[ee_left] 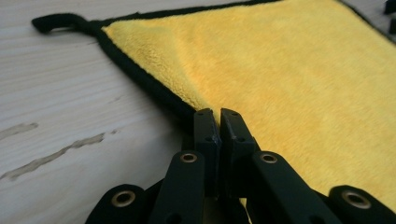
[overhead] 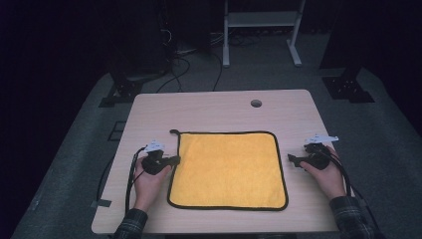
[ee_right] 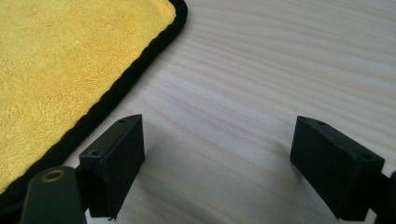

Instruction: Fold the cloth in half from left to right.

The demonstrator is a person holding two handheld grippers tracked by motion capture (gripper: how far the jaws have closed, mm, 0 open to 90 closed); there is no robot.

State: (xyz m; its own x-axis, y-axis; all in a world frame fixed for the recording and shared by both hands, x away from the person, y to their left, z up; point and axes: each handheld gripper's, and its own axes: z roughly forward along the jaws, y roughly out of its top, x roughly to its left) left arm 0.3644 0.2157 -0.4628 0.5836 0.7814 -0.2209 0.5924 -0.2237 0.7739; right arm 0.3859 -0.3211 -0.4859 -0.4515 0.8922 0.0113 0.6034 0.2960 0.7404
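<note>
A yellow towel [overhead: 229, 169] with a black hem lies flat in the middle of the wooden table [overhead: 219, 107]. A small black loop [overhead: 173, 132] sticks out at its far left corner. My left gripper [overhead: 175, 160] rests at the towel's left edge. In the left gripper view the jaws are pressed together on the black hem, and my left gripper [ee_left: 218, 114] pinches the towel [ee_left: 280, 70] there. My right gripper [overhead: 291, 159] lies on the bare table just right of the towel. In the right gripper view my right gripper [ee_right: 219, 135] stands open over bare wood, with the towel's hem [ee_right: 112, 98] to its left.
A round cable hole [overhead: 256, 103] sits near the table's far edge. Cables trail from both grippers over the table's near corners. Beyond the table are a white frame [overhead: 261, 20], black stands and cables on grey floor.
</note>
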